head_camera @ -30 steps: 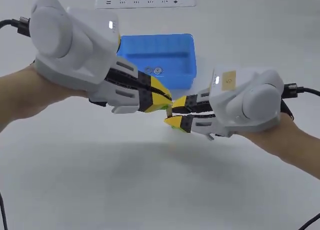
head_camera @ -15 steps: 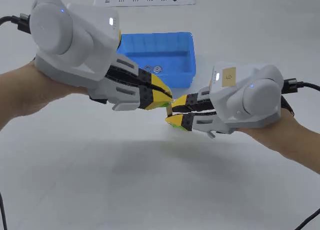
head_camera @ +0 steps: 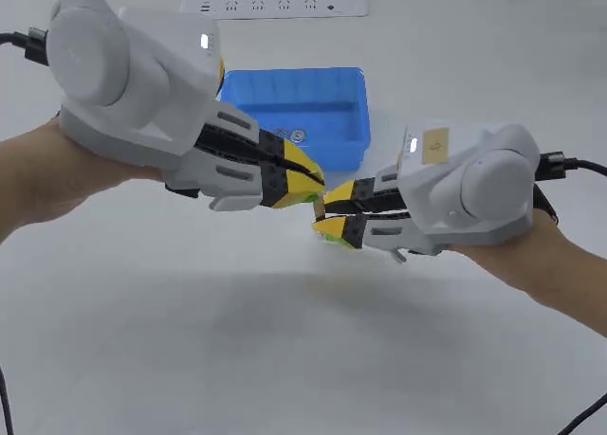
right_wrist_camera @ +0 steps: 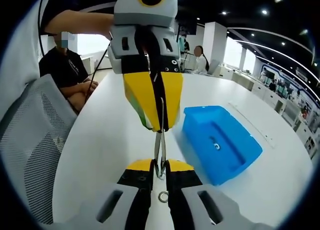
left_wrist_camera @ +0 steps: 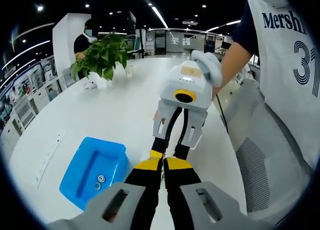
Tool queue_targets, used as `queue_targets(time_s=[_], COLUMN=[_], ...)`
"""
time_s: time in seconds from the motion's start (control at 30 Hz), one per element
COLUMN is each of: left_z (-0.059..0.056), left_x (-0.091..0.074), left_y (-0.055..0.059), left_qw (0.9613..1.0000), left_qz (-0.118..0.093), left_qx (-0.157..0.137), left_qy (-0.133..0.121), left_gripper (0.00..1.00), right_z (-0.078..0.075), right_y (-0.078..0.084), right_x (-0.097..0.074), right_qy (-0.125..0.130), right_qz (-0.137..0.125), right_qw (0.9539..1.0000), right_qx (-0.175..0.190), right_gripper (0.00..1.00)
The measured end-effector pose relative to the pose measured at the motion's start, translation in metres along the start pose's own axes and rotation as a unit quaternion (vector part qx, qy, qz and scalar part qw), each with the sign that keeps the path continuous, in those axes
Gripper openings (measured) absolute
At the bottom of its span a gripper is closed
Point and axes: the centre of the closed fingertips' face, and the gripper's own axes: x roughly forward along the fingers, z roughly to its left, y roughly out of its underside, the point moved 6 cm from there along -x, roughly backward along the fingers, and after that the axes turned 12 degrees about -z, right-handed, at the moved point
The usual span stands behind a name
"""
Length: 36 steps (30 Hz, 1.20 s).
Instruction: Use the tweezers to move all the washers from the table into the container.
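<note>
The left gripper [right_wrist_camera: 159, 129] and the right gripper [right_wrist_camera: 161, 166] meet tip to tip, both clenched on the tweezers [right_wrist_camera: 160, 149]. One washer [right_wrist_camera: 163, 196] lies on the table [right_wrist_camera: 100, 140] just under the right jaws. Two washers [head_camera: 290, 135] sit in the container [head_camera: 294, 75].

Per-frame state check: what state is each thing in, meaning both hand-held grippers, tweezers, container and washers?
left hand-held gripper: shut on tweezers.
right hand-held gripper: shut on tweezers.
tweezers: held between both grippers.
container: open, holding two washers.
loose washer: lying flat on the table.
</note>
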Motion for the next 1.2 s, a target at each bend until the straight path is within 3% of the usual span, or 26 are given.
queue_targets(time_s=[0.37, 0.57, 0.63, 0.73, 0.93, 1.2], left_z=[0.003, 0.012, 0.016, 0.021, 0.041, 0.078], left_x=[-0.015, -0.025, -0.028, -0.030, -0.035, -0.037], left_y=[-0.028, -0.045, -0.043, -0.049, -0.060, -0.060], left_qw=[0.9993, 0.9983, 0.9978, 0.9971, 0.9958, 0.9944], left_qz=[-0.010, -0.019, -0.020, -0.020, -0.024, -0.024], left_qx=[0.032, 0.050, 0.057, 0.069, 0.083, 0.093], left_qy=[-0.016, -0.025, -0.027, -0.028, -0.031, -0.043], left_gripper=[0.06, 0.06, 0.06, 0.06, 0.06, 0.06], right_z=[-0.008, -0.017, -0.020, -0.026, -0.045, -0.080], right_y=[-0.030, -0.051, -0.056, -0.063, -0.073, -0.077], right_x=[-0.003, -0.007, -0.008, -0.009, -0.008, 0.003], right_qy=[0.016, 0.033, 0.038, 0.042, 0.051, 0.053], right_qz=[-0.018, -0.033, -0.034, -0.036, -0.043, -0.039], right_qw=[0.9996, 0.9986, 0.9982, 0.9978, 0.9967, 0.9959], right_qx=[-0.018, -0.024, -0.030, -0.035, -0.046, -0.063], right_gripper=[0.10, 0.10, 0.10, 0.10, 0.11, 0.11])
